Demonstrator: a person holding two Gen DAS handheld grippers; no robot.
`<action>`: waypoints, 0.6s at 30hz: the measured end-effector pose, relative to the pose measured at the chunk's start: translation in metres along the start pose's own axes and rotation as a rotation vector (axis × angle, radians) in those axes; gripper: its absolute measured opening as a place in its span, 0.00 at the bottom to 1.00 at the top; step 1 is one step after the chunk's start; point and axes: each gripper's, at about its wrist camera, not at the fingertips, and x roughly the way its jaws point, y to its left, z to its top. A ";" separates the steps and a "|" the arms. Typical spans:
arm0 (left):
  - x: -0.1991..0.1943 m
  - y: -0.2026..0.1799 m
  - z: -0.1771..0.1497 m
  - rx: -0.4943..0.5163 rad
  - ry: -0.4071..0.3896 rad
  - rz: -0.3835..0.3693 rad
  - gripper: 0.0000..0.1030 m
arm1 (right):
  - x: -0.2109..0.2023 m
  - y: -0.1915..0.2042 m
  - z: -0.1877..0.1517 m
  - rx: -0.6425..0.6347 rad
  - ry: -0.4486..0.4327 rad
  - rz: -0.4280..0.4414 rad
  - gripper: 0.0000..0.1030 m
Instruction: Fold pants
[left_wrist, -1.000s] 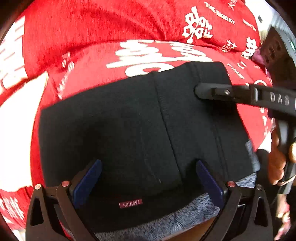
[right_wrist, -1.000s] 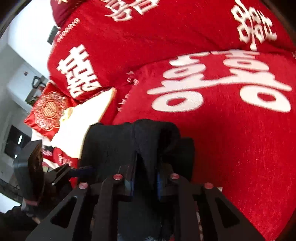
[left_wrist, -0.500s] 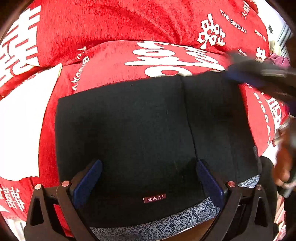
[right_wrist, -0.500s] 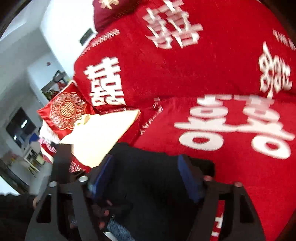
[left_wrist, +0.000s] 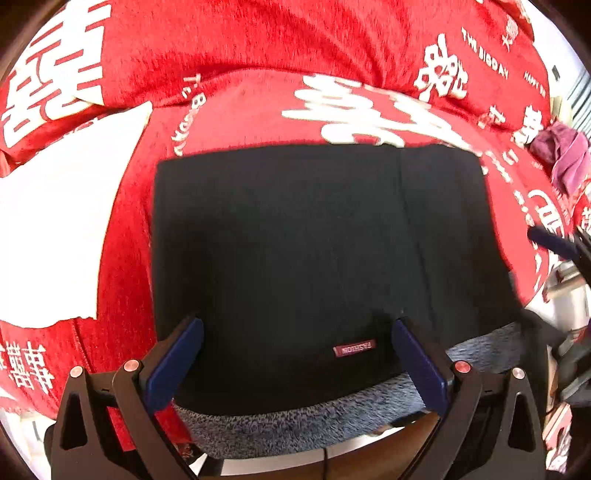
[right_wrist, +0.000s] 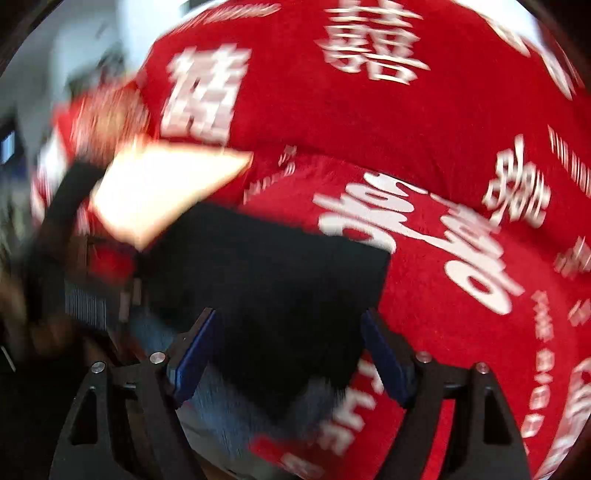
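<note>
The black pants (left_wrist: 317, 251) lie folded into a flat rectangle on the red sofa seat (left_wrist: 251, 114), with a small maroon label (left_wrist: 354, 348) and a grey fleecy lining at the near edge. My left gripper (left_wrist: 295, 334) hovers over the near edge, open, nothing between its blue pads. In the blurred right wrist view the pants (right_wrist: 266, 280) sit below my right gripper (right_wrist: 288, 328), whose jaws are opening wide and stand clear of the cloth. A tip of the right gripper (left_wrist: 550, 240) shows at the right edge of the left wrist view.
A white cloth (left_wrist: 62, 229) lies on the seat left of the pants. Red back cushions (left_wrist: 258, 37) with white lettering rise behind. A purple garment (left_wrist: 565, 155) sits at the far right. The seat's front edge runs just under the grippers.
My right gripper let go of the pants' far right corner, opened, and drew back and up to the right. The pants now lie flat. The left gripper shifted a little sideways.
</note>
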 end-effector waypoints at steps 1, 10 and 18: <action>0.002 -0.002 -0.001 0.012 -0.008 0.013 0.99 | 0.004 0.003 -0.009 -0.038 0.039 -0.029 0.80; -0.006 -0.001 -0.003 -0.005 -0.011 0.079 0.99 | 0.026 -0.022 -0.021 0.150 0.150 -0.043 0.91; -0.016 0.004 -0.011 0.000 -0.034 0.125 0.99 | -0.003 0.005 0.006 0.128 -0.013 0.010 0.95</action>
